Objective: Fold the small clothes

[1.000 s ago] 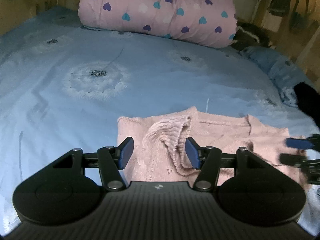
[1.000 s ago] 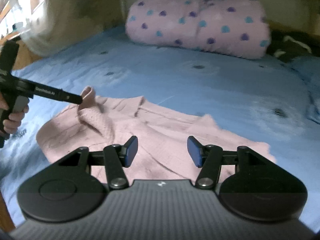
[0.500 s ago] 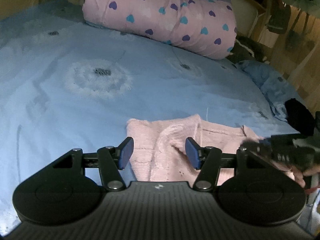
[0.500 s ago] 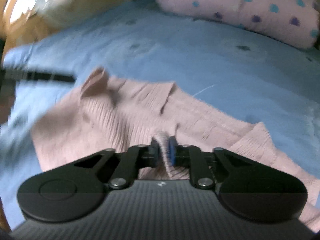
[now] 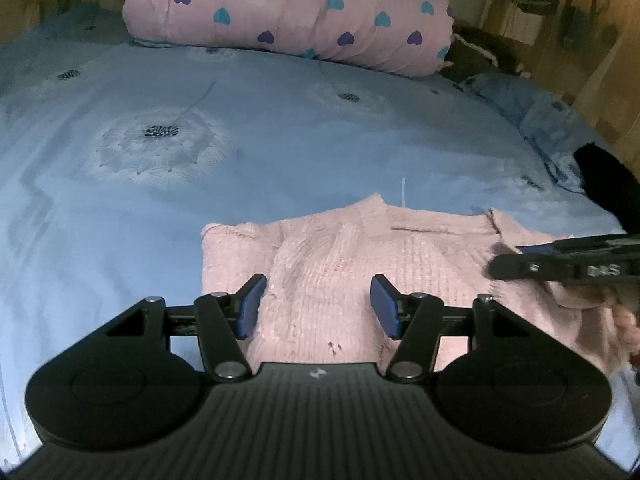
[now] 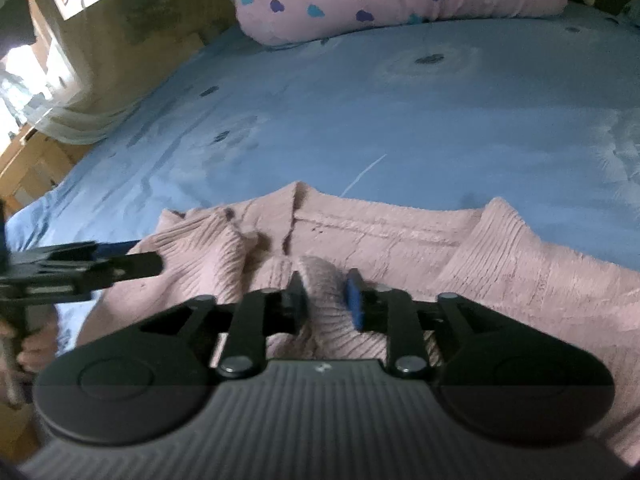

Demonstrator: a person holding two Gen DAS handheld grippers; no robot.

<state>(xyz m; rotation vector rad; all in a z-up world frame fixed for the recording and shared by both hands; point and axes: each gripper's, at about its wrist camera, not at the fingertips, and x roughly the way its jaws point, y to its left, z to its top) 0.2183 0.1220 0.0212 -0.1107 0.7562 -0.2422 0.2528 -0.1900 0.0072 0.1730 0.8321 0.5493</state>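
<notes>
A pink sweater (image 6: 400, 248) is spread on the blue bed (image 6: 360, 112). The right gripper (image 6: 326, 300) is opening, with a sweater fold bunched between its jaws. The left gripper (image 5: 316, 306) is held apart above the sweater, nothing gripped.

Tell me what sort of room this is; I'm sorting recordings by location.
Most likely a bedroom: a blue dandelion-print bedsheet, a rolled pink heart-print quilt at its far end, and a pink knit sweater lying on it.

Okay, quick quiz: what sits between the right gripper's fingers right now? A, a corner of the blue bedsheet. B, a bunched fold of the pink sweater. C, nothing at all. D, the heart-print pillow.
B: in the right wrist view a ribbed fold of the pink sweater bulges up between the right gripper fingers, whose jaws are opening.
</notes>
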